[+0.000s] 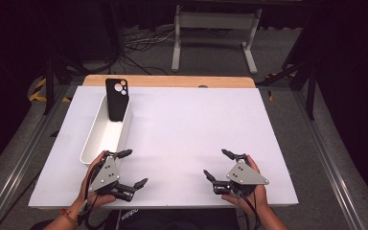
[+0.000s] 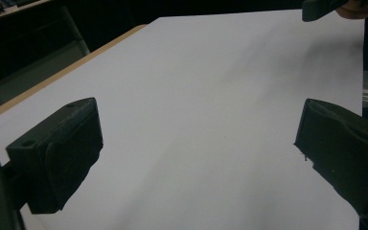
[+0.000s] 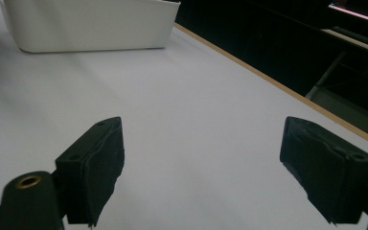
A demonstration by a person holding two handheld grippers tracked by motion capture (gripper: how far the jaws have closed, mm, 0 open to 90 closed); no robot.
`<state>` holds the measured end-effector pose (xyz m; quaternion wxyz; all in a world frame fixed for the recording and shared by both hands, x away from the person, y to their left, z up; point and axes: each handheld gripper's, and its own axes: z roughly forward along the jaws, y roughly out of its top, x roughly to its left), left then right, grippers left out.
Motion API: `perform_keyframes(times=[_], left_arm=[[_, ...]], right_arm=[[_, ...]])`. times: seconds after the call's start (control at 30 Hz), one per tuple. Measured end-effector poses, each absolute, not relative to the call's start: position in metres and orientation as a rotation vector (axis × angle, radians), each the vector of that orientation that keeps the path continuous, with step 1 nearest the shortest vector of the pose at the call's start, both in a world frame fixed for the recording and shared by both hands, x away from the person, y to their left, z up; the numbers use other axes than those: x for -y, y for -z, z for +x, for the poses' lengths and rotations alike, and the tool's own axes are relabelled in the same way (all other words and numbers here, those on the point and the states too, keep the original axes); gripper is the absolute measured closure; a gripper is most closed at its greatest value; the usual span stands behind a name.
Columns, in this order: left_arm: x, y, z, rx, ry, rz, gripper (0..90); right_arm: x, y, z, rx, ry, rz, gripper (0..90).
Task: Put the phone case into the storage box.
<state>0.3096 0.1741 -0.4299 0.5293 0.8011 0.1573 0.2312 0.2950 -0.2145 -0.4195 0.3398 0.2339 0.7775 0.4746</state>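
Note:
A black phone case (image 1: 117, 99) stands upright in the far end of a long white bin (image 1: 99, 139) at the table's left; its camera cut-outs face me. My left gripper (image 1: 133, 167) rests at the near left just beside the bin's near end, jaws wide apart with nothing between them. In the left gripper view its jaws (image 2: 201, 158) frame bare white table. My right gripper (image 1: 217, 164) sits at the near right, open and empty. The right gripper view looks across the table between its jaws (image 3: 201, 165) towards the bin (image 3: 91, 24).
The white table top (image 1: 187, 129) has a wooden strip (image 1: 172, 80) along its far edge. Beyond it stand a grey frame stand (image 1: 215, 33) and cables on the floor. Metal rails (image 1: 17, 158) run along both sides of the table.

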Motion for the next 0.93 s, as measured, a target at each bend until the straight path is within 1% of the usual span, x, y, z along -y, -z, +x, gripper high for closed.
perform_keyframes(times=[0.2,0.93], left_arm=[[-0.171,0.430,0.310,-0.372,-0.551,1.919,4.8],[-0.163,0.432,0.309,-0.368,-0.542,1.941,4.1]], right_arm=[[0.214,0.421,0.295,-2.036,-1.228,0.610,16.5],[0.219,0.422,0.296,-2.044,-1.241,0.607,16.6]])
